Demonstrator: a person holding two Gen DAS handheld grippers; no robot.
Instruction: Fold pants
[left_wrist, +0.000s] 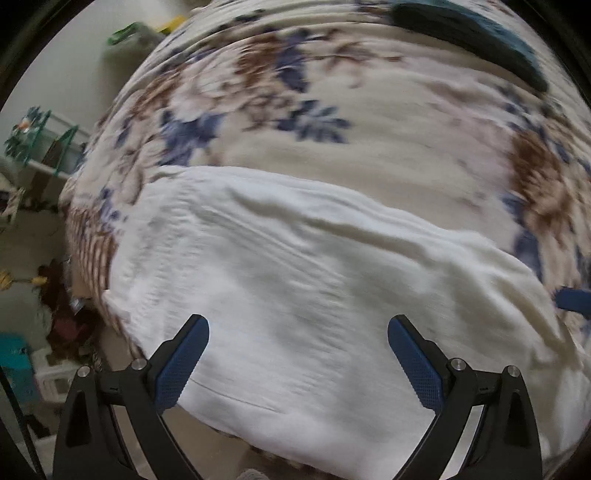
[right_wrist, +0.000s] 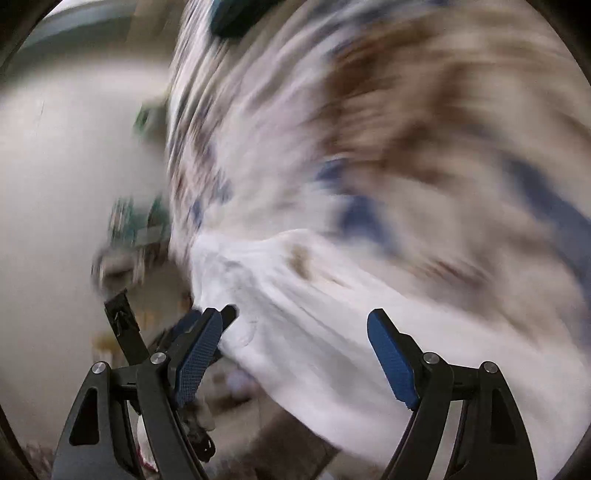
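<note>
Lying crosswise on the floral bedspread (left_wrist: 369, 173), white pants (left_wrist: 295, 277) stretch left-to-right.

Matt white cloth pants (left_wrist: 295, 295) (softly creased).

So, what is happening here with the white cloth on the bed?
A person holds a two-finger gripper in each hand above white fabric pants that lie spread on a floral bedcover with blue and brown flowers. The left gripper is open over the cloth and holds nothing. The right gripper is also open, with nothing pinched between its blue pads. The right wrist view is heavily blurred. A dark teal item lies at the far side of the bed; what it is cannot be told.
</note>
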